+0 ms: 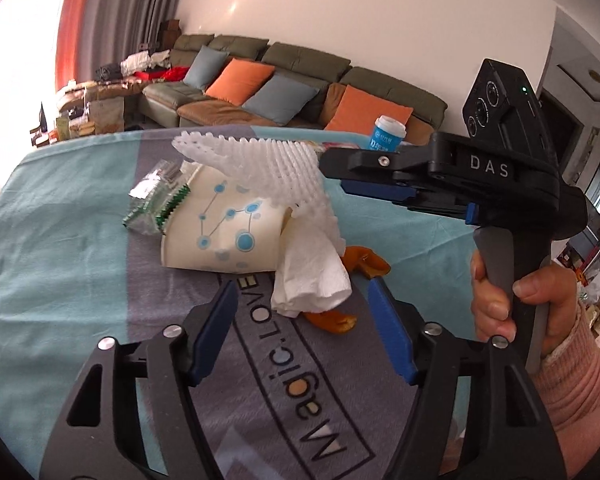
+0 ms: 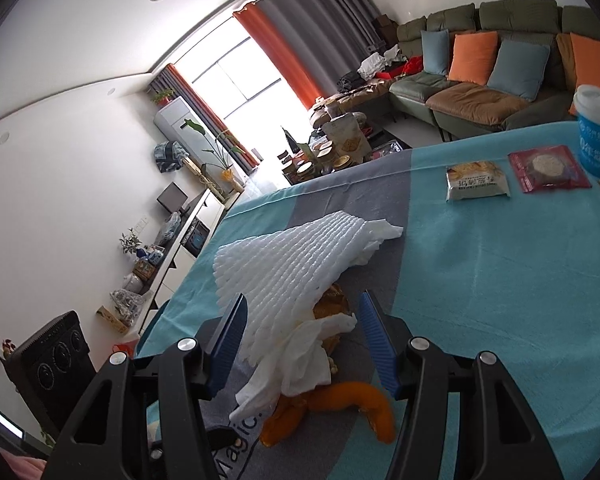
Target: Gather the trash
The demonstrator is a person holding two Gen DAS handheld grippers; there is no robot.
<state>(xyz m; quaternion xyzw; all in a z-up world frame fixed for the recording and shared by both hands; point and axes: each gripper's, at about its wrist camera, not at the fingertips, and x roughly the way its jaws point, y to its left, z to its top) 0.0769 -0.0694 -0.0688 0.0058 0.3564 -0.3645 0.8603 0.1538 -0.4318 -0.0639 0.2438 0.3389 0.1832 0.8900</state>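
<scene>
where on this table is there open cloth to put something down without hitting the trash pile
Bare teal cloth lies right of the foam net, below the two snack packets and the blue cup. It is crowded at the centre: net, tissue, orange peel and paper cup overlap.

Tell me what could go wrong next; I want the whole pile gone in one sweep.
The open right gripper straddles foam netting and tissue together; closing may grab only the tissue. The orange peel beneath would likely stay on the tablecloth. The paper cup lies sideways and could roll.
</scene>
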